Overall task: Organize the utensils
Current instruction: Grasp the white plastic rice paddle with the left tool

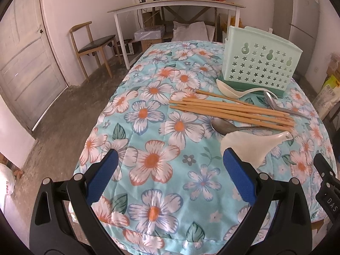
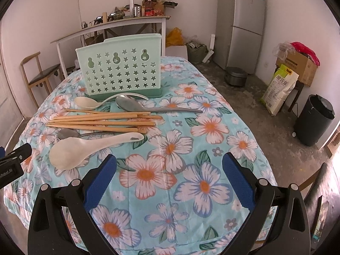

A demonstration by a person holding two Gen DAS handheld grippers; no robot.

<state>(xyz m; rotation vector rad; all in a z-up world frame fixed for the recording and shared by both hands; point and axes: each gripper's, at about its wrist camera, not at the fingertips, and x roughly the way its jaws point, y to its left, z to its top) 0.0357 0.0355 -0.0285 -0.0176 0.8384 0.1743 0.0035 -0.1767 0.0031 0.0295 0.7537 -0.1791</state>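
Note:
A mint green utensil holder [image 2: 121, 72] with star holes stands upright on the floral table [image 2: 191, 170]; it also shows in the left wrist view [image 1: 259, 63]. In front of it lie a cream soup spoon [image 2: 87, 102], a metal spoon [image 2: 136, 105], several wooden chopsticks [image 2: 102, 121], a second metal spoon [image 2: 68, 134] and a white rice paddle [image 2: 85, 148]. In the left wrist view the chopsticks [image 1: 229, 110] and paddle [image 1: 252, 146] lie right of centre. My left gripper [image 1: 170, 159] is open and empty, left of the paddle. My right gripper [image 2: 170, 165] is open and empty, right of the paddle.
A wooden chair [image 1: 93, 46] and a white desk [image 1: 176, 6] with clutter stand beyond the table. A fridge [image 2: 240, 23], a rice cooker [image 2: 235, 76], a rice bag [image 2: 280, 89], boxes and a black bin [image 2: 314, 121] stand on the floor at right.

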